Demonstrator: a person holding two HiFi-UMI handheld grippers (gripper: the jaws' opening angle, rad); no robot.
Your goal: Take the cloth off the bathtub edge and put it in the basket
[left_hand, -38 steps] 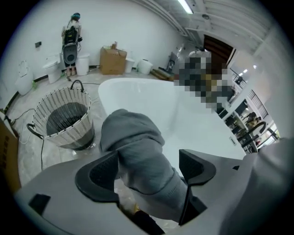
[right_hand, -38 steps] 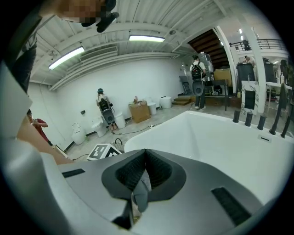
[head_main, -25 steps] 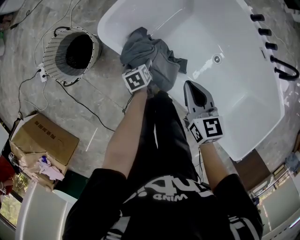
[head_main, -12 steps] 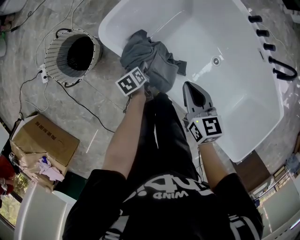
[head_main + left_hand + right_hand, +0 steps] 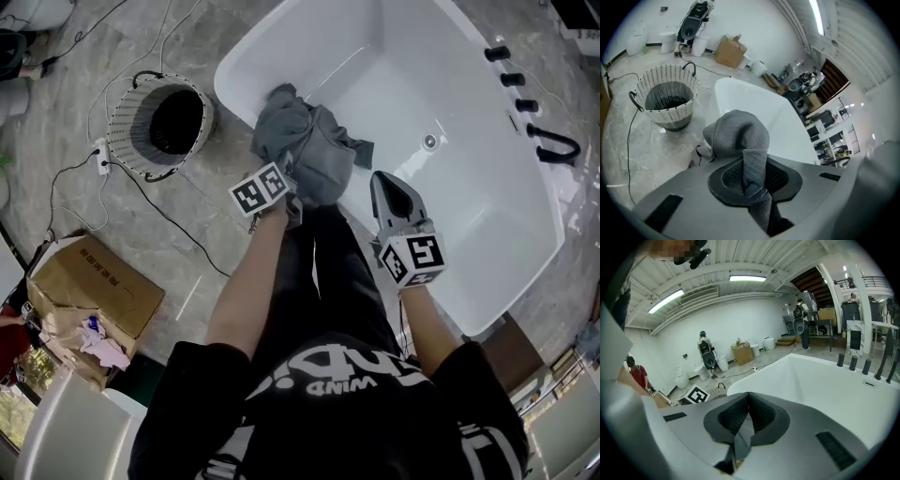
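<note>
The basket [image 5: 127,117] stood on the floor to our left, well apart from the tub [image 5: 450,216], its mouth open and facing up. Our left gripper [image 5: 752,176] was closing its jaws on a fold of the cloth [image 5: 305,150], and the pads already pressed that fold from both sides. We judged the step in hand to be securing the grip before the lift.

To do it well, we thought the squeeze should be finished first. Only a narrow fold sat between the pads, and most of the cloth bulged free beyond them. A lift straight up off the rim seemed best, then a swing left, high enough for the hanging ends to clear the basket's rim. Our right gripper [image 5: 749,397] hovered over the tub's near edge, just right of the cloth. Its jaws were together with nothing between them, and we saw no need for it.

The cloth was grey and soft, and it lay bunched in a heap on the tub's near rim. One end spilled inside the tub. Up close it showed a fine textured weave and a stitched hem. We expected it to sag and trail once raised.
</note>
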